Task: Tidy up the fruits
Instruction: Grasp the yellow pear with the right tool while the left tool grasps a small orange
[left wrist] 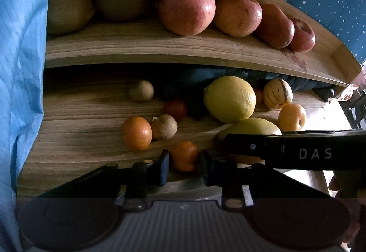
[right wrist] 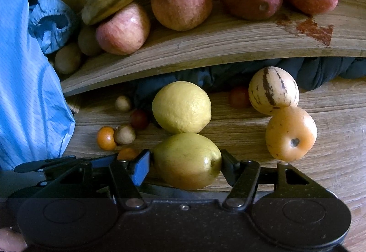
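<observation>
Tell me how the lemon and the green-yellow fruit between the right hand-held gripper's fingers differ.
The lemon is bright yellow with pebbled skin; the green-yellow fruit is duller, greener and smooth. The lemon lies free on the wooden surface; the green-yellow fruit sits between the right hand-held gripper fingers. Both are oval, similar in size, and touching.

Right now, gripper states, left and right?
Left gripper: fingers either side of a small orange; whether it grips cannot be told.
Right gripper: closed on the yellow-green fruit, pads against both sides.
</observation>
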`<state>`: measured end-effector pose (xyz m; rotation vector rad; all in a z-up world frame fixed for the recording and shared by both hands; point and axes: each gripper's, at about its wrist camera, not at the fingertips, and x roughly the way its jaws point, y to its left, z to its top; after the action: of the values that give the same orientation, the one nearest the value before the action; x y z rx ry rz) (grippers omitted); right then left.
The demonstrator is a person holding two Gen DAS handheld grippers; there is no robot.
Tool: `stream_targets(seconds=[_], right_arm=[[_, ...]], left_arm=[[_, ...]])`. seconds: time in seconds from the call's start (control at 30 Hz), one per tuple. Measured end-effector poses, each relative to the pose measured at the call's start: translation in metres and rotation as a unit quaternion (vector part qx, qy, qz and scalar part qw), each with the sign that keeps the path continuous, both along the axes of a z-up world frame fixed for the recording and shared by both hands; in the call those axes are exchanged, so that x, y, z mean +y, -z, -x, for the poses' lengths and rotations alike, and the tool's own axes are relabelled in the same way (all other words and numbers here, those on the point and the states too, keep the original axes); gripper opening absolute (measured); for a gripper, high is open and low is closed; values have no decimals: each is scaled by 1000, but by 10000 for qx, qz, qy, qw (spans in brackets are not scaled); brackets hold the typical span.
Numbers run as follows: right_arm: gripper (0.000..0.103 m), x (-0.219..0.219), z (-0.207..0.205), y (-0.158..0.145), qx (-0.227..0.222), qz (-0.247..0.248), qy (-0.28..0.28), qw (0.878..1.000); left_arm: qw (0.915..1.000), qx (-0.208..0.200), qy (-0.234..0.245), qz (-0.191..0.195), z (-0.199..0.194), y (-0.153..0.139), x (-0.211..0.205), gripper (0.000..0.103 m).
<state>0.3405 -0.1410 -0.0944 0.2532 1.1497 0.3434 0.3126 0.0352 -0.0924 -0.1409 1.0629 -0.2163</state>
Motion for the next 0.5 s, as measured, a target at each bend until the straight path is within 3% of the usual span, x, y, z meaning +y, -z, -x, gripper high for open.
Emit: stream_targets(seconds=[0.5], right_arm=[[61, -2, 9, -13, -280, -67, -20, 9996]], left_arm=[[9998, -191, -15, -31, 11, -14, 1, 30]])
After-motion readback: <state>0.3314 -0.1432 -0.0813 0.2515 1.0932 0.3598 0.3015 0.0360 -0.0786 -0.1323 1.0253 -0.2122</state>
